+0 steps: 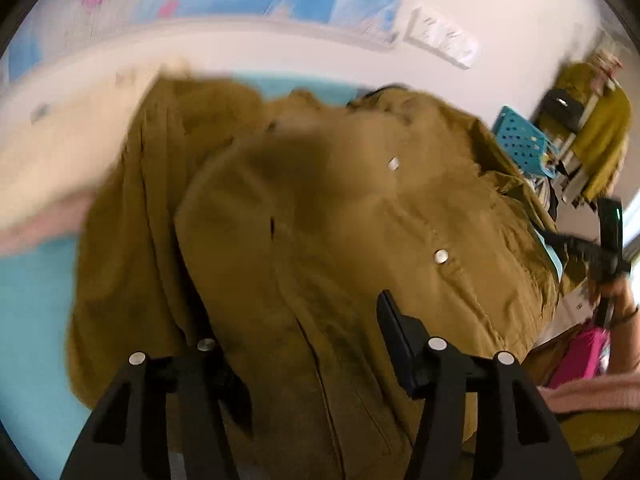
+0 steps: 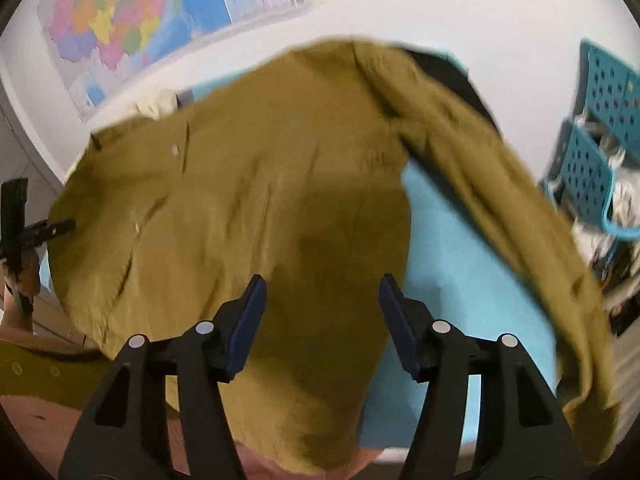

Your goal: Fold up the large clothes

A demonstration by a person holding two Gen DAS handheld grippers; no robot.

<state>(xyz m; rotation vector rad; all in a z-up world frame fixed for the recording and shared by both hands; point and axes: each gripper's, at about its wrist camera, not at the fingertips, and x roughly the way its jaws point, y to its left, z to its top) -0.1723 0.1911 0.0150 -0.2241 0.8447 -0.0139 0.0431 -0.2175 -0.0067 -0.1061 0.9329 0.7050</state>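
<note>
Mustard button-up shirt (image 2: 240, 184) spread over blue tabletop (image 2: 452, 280) | left tool (image 1: 304, 344) jaws apart above cloth, gripping nothing | right tool (image 2: 322, 304) likewise parted, empty

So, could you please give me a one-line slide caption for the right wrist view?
Open right gripper above a mustard button-up shirt spread on a blue surface.

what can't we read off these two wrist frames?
- Left wrist view: left claw, its left finger sunk behind a shirt fold; grip unclear.
- Right wrist view: sleeve end cut off by the lens rim.
- Both views: wall map text blurred.
- Basket contents too blurred.
</note>
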